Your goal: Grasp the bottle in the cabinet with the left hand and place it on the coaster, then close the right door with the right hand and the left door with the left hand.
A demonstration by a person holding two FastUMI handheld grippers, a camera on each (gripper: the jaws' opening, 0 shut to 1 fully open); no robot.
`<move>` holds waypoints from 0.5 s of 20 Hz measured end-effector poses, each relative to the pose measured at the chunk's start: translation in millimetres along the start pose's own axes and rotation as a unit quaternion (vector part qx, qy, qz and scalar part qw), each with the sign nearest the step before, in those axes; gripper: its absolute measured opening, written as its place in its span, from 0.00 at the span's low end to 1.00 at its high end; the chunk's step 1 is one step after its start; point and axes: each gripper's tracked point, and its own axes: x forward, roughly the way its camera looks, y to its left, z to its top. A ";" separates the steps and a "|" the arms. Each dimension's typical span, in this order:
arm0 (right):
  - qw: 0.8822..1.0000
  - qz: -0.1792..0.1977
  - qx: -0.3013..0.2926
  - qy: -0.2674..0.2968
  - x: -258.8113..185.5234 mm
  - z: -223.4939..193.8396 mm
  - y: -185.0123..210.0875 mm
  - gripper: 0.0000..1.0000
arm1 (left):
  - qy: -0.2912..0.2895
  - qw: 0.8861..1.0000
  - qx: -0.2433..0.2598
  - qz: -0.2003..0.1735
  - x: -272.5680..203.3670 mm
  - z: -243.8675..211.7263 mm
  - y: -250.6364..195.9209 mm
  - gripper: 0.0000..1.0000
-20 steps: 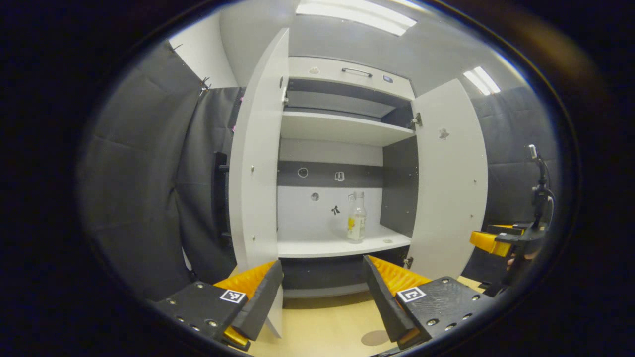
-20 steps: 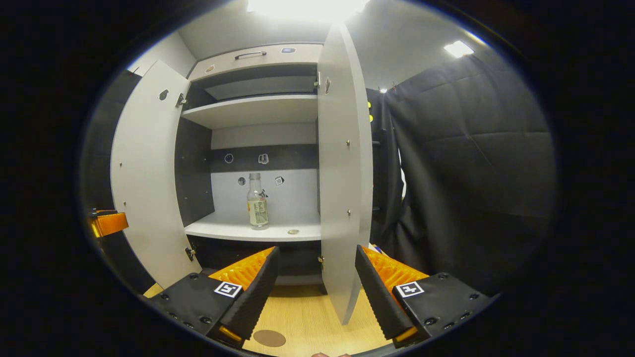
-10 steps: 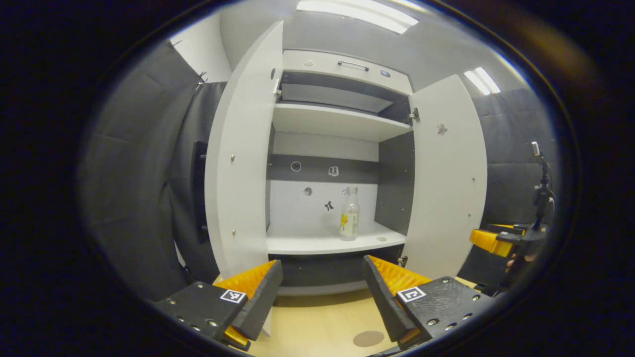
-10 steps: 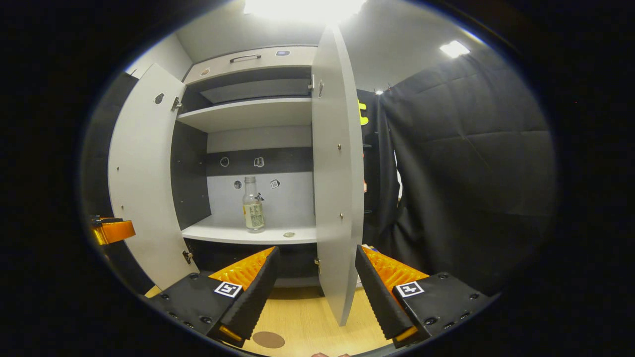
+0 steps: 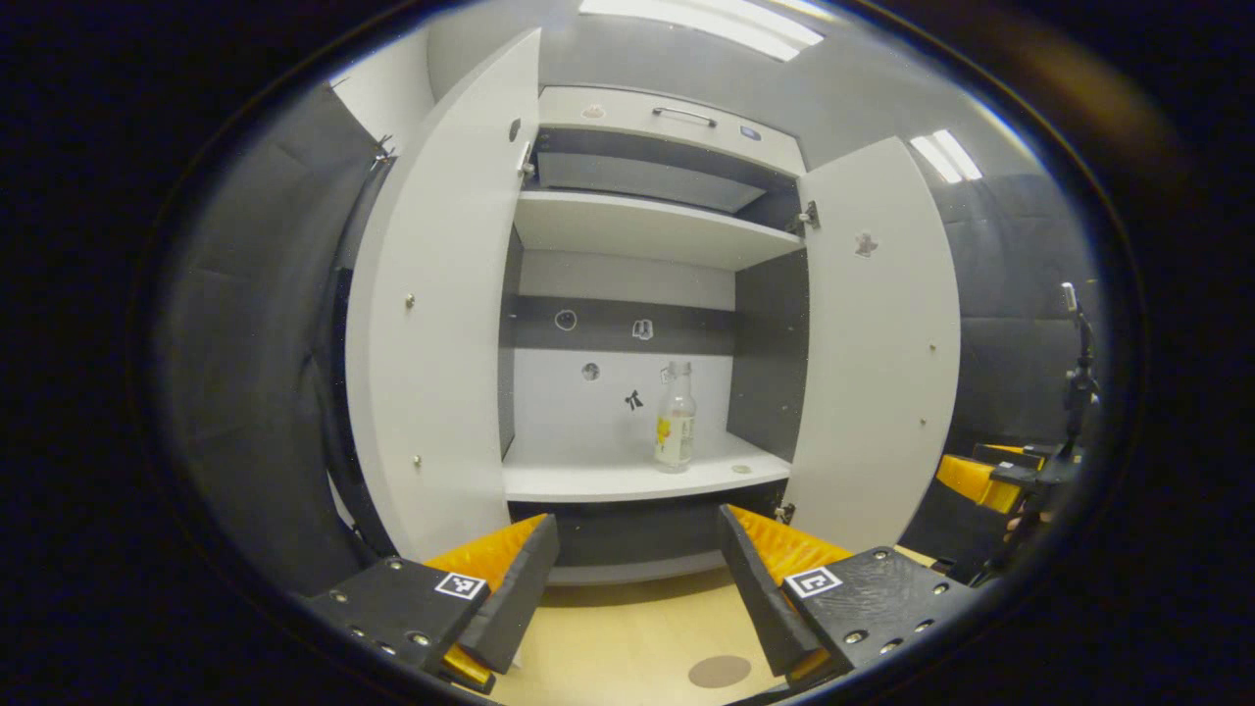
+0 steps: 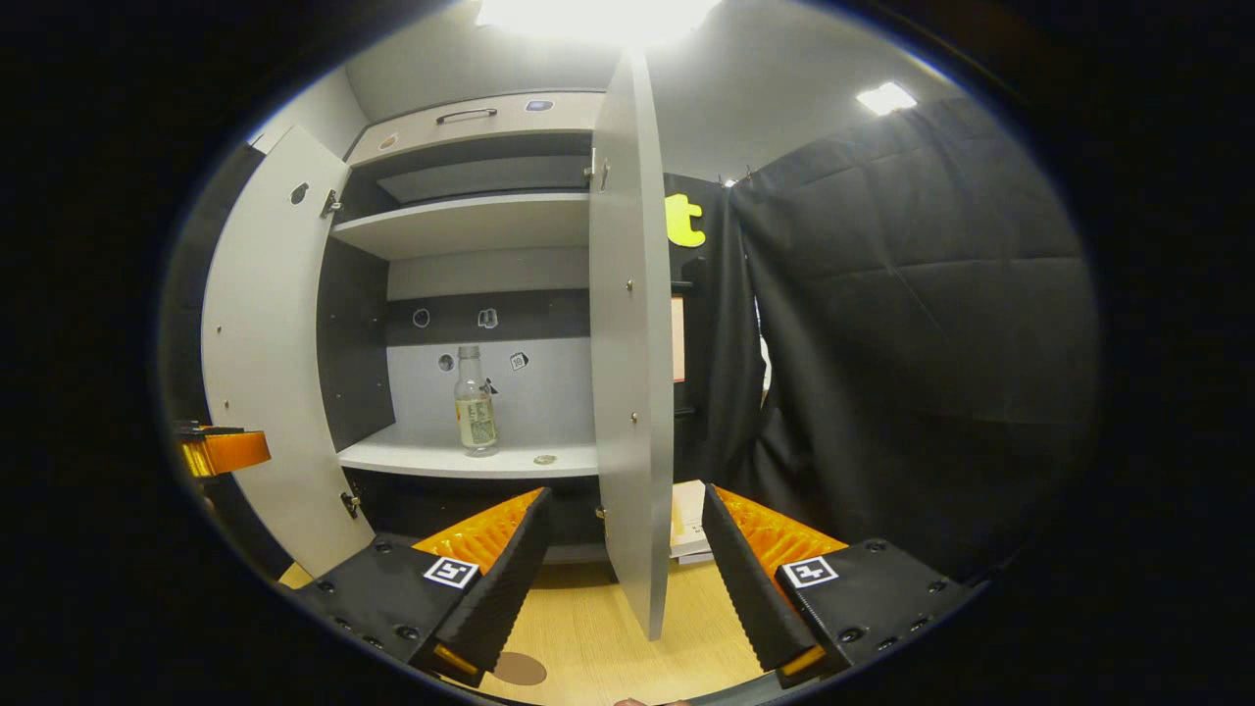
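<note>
left gripper (image 5: 637,579): jaws wide, nothing held
right gripper (image 6: 623,579): jaws wide, nothing held
glass bottle (image 5: 674,431): upright on cabinet shelf (image 5: 588,482)
doors: both open
coaster (image 5: 719,672): on wooden tabletop

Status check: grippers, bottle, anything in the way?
Left gripper open, right gripper open, both short of the cabinet. Bottle upright on lower shelf, ungrasped. Both doors open; path clear.

Screw-studded gripper (image 5: 637,574) bodies, square markers
</note>
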 end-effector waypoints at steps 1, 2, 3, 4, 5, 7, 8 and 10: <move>1.000 -0.003 0.000 0.002 -1.7 -1.5 -1.9 0.96 | 0.003 1.000 -0.003 -0.002 3.6 -1.0 -0.5 0.94; 1.000 -0.004 0.000 0.000 -2.0 -0.4 -1.6 0.96 | 0.004 1.000 -0.004 -0.004 4.5 -2.1 -0.9 0.94; 1.000 -0.007 -0.001 -0.002 -3.3 -0.8 -2.9 0.94 | 0.003 1.000 -0.004 -0.006 5.9 -2.9 -0.7 0.94; 1.000 -0.009 -0.001 -0.001 -3.9 -2.6 -3.5 0.96 | 0.006 1.000 -0.002 -0.008 6.3 -6.4 -1.1 0.94; 1.000 -0.008 0.002 0.003 -3.4 -5.2 -0.6 0.96 | 0.011 1.000 0.002 -0.007 6.2 -9.7 0.0 0.94; 1.000 0.002 0.010 0.002 -3.9 -9.0 3.3 0.96 | 0.016 1.000 0.010 -0.001 1.6 -13.7 1.6 0.94; 1.000 0.007 0.014 0.000 -3.6 -10.3 6.4 0.94 | 0.017 1.000 0.012 0.003 -1.3 -15.3 1.5 0.94; 0.999 0.021 0.024 -0.001 -1.4 -13.7 15.5 0.94 | 0.019 1.000 0.011 0.005 -7.1 -16.6 -2.7 0.94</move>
